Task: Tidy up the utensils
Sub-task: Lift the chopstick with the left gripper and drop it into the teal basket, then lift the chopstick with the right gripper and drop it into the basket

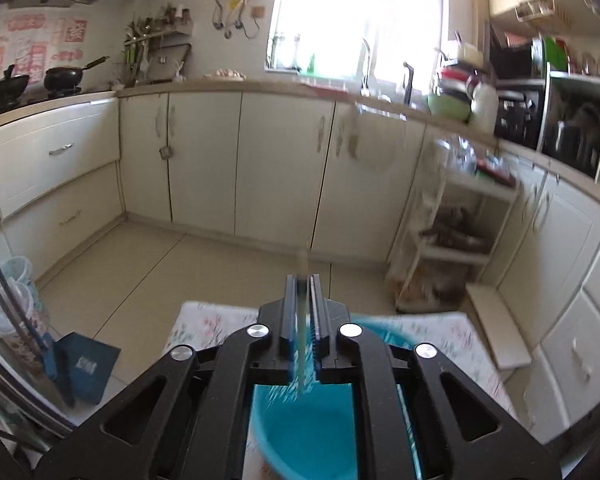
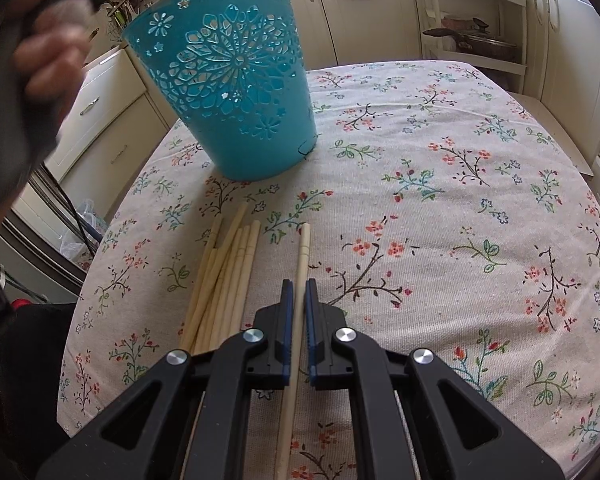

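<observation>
A teal cut-out basket (image 2: 236, 80) stands on the floral tablecloth (image 2: 440, 200). In the left wrist view I look down into its teal inside (image 1: 304, 428). My left gripper (image 1: 303, 280) is shut on a pale chopstick (image 1: 302, 340) and holds it above the basket, blurred by motion. My right gripper (image 2: 297, 284) is closed around a single chopstick (image 2: 302, 256) lying on the cloth. A bundle of several chopsticks (image 2: 228, 272) lies just to its left.
The table (image 2: 500, 320) stands in a kitchen with cream cabinets (image 1: 204, 160) all around. A white shelf rack (image 1: 452, 232) with pots stands at the right. A dark blue bag (image 1: 84, 364) sits on the floor at the left.
</observation>
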